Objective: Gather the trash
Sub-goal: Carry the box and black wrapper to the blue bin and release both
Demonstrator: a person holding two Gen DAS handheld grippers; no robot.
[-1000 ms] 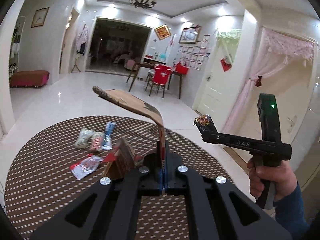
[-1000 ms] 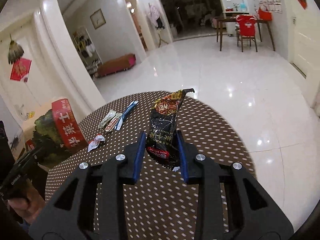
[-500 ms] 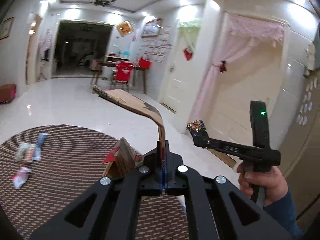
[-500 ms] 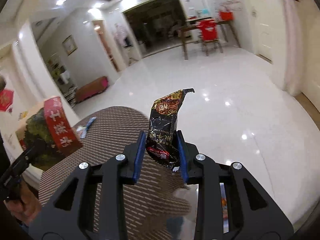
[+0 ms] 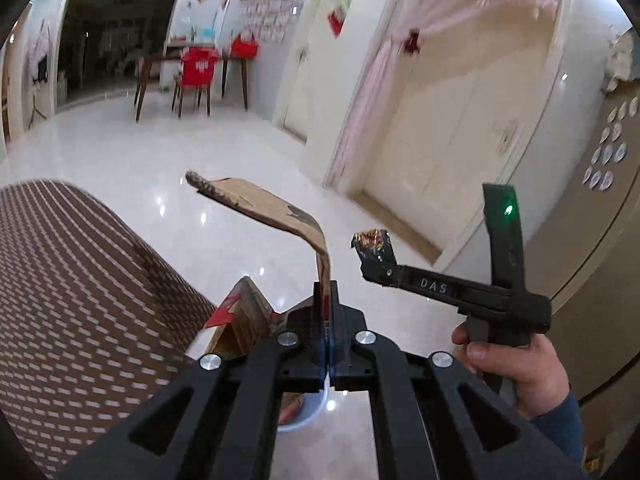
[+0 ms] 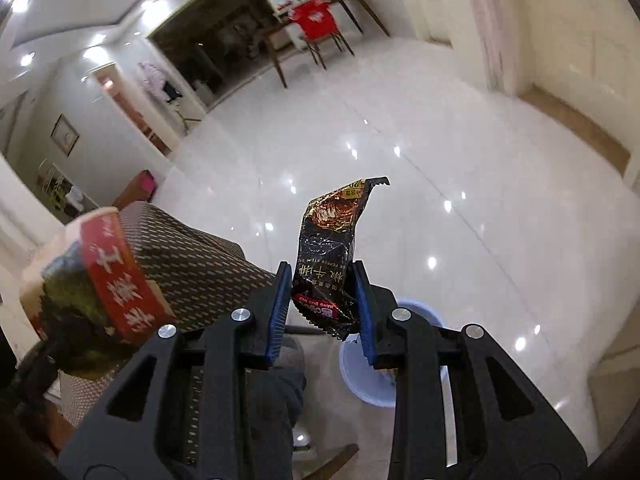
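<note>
My left gripper (image 5: 326, 293) is shut on the bent flap of a torn cardboard box (image 5: 260, 209), whose red printed body (image 5: 240, 314) hangs beside the fingers. The same box (image 6: 108, 276) fills the left of the right wrist view. A black crumpled snack wrapper (image 6: 328, 252) stands upright in my right gripper (image 6: 322, 277), which is shut on it. The left wrist view shows the right gripper (image 5: 374, 258) from the side, wrapper tip (image 5: 370, 241) poking out, with a hand (image 5: 516, 364) on its grip. Both grippers hang past the table edge, above a pale blue bin (image 6: 360, 372).
The round table with its brown patterned cloth (image 5: 80, 300) lies to the left. The bin (image 5: 308, 412) sits on glossy white floor tiles (image 6: 460, 200), partly hidden by my fingers. A dark trouser leg (image 6: 276, 392) is beside it. A cream door (image 5: 452, 128) stands on the right.
Both grippers have swung right and downward, off the table and over the floor, keeping their loads. The loose wrappers on the table have left view and the blue bin has appeared below.
</note>
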